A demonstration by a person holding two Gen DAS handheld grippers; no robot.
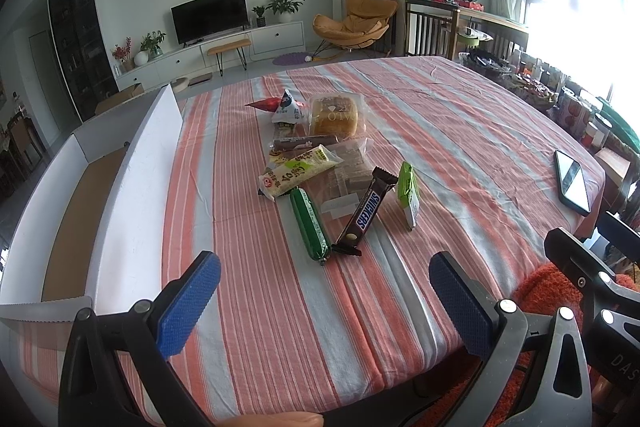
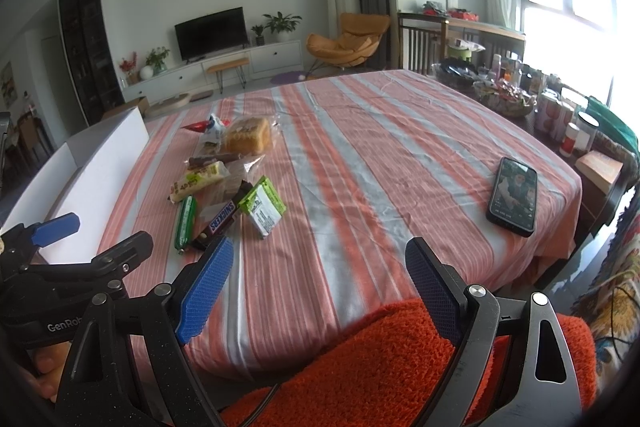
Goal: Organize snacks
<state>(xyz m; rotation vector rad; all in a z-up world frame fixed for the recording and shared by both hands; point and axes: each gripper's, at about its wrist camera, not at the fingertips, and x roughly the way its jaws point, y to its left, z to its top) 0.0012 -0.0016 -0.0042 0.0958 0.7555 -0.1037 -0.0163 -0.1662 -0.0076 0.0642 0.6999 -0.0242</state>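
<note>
**A:** Start with what you're holding.

**B:** I have two. My left hand-held gripper (image 1: 324, 303) has its blue pads spread wide with nothing between them, hovering over the near edge of the worktop (image 1: 460, 131). My right hand-held gripper (image 2: 318, 287) is spread just as wide and equally empty, over the near edge, where an orange fuzzy fabric (image 2: 380, 347) lies under it. In the right wrist view my left one shows at the lower left.

**A:** And the snacks?

**B:** One loose cluster, ahead of my left one and well apart from both. Nearest me lie one green sausage stick (image 1: 310, 225) and one Snickers bar (image 1: 366, 211), side by side, close together at their near ends. Just right of the bar stands one green-and-white packet (image 1: 408, 195), tilted on its edge. Behind those is one yellow-and-white packet (image 1: 298, 171) lying partly on a clear wrapper (image 1: 346, 171) of brown pieces. Further back I count one dark brown bar (image 1: 304, 143), one bagged bread loaf (image 1: 335, 119), one white pyramid-shaped packet (image 1: 286, 111) and one red pointed wrapper (image 1: 264, 103) beside it. That makes nine that I can tell apart.

**A:** Anything to put them in?

**B:** One white box (image 1: 136, 187) with a brown cardboard floor, open on top, at the left side of the striped cloth. Nothing shows in the part I can see.

**A:** Anything else?

**B:** One phone (image 2: 513, 195), screen lit, lying flat far to the right, well apart from the snacks.
</note>
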